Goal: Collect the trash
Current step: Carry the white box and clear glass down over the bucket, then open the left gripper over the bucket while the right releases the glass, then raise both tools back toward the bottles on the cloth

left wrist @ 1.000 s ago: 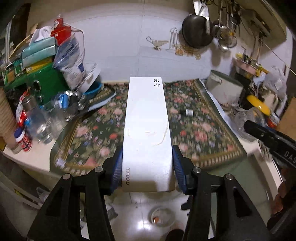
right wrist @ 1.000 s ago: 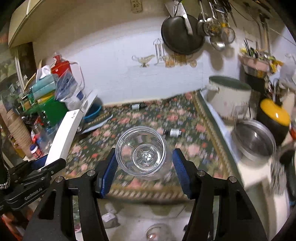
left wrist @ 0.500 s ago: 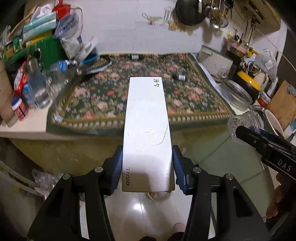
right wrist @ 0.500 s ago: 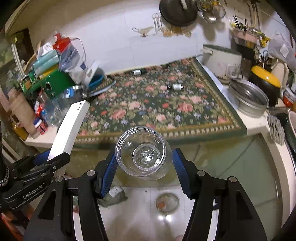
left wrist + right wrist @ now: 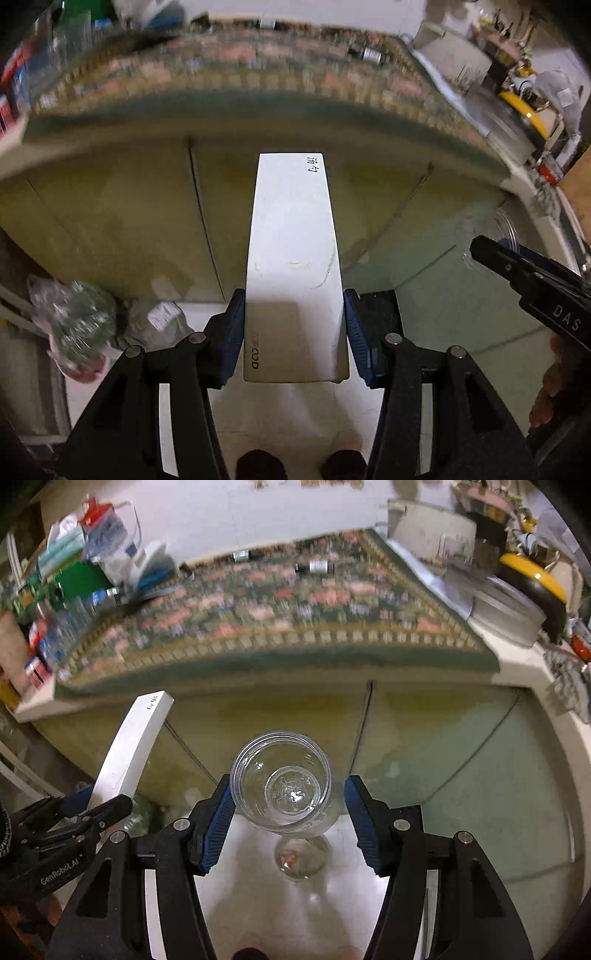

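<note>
My left gripper [image 5: 294,328] is clenched on a long white box [image 5: 293,258], blue pads flat on both long sides near its near end. Its long axis runs straight toward 12 o'clock. Print at the near end may read "T FOOD", though it is dim; handwritten marks sit at the far corner. My right gripper [image 5: 290,814] grasps a clear plastic cup [image 5: 280,781], mouth toward the camera. "DAS" and "GenRobot.AI" show on the gripper bodies. The worktop [image 5: 517,664] edge lies at 12 o'clock, cabinet doors [image 5: 424,738] below, open pale floor [image 5: 258,904] at 6 o'clock.
</note>
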Motion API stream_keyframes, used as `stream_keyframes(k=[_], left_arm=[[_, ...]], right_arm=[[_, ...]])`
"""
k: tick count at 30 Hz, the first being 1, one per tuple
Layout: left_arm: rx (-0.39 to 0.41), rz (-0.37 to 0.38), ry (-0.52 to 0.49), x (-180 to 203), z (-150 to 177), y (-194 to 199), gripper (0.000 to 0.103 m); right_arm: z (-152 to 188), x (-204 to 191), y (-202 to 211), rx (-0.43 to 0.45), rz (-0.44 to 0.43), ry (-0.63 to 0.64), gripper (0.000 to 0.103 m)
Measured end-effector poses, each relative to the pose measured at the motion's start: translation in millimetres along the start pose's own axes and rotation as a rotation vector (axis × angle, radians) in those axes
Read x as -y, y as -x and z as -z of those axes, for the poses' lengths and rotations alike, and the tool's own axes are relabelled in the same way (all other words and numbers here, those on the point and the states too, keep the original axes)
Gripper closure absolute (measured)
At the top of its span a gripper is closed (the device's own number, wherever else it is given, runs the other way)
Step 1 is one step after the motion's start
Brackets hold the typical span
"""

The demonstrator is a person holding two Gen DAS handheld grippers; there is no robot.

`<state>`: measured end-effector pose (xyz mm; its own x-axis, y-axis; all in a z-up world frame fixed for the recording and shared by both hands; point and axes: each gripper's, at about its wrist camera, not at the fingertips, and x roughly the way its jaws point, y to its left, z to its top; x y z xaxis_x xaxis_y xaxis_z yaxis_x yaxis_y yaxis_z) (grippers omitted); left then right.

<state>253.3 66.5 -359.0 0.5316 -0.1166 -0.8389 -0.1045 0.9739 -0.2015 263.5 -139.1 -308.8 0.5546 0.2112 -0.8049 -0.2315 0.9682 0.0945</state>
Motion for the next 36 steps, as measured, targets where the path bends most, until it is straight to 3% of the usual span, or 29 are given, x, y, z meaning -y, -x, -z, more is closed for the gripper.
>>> stream_keyframes(k=[5, 13, 17, 23, 28, 36], left_arm=[[-0.076, -0.026, 0.011, -0.5, 39.9, -70.9, 0.053], [-0.242, -0.004, -0.004, -8.9, 107.4, -185.7, 0.053], [-0.278, 0.012, -0.011, -9.7, 119.3, -216.1, 0.053], [-0.268, 0.053, -0.037, -1.5, 117.1, -232.1, 0.052], [-0.253, -0.001, -0.058, 0.4, 107.3, -232.5, 0.047], [-0.237, -0.022, -0.035, 1.8, 76.7, -182.2, 0.047]], right_arm=[[32.6, 15.0, -58.4, -0.052, -0.024, 0.011, 0.047], [82.9, 24.8, -150.7, -0.181, -0.093, 0.030, 0.047], [95.5, 22.5, -176.9, -0.205, -0.110, 0.040, 0.047], [93.4, 28.2, -186.1, -0.193, -0.136, 0.024, 0.046], [88.2, 36.4, -194.2, -0.217, -0.134, -0.006, 0.036], [75.1, 34.8, -163.9, -0.236, -0.088, 0.005, 0.036]])
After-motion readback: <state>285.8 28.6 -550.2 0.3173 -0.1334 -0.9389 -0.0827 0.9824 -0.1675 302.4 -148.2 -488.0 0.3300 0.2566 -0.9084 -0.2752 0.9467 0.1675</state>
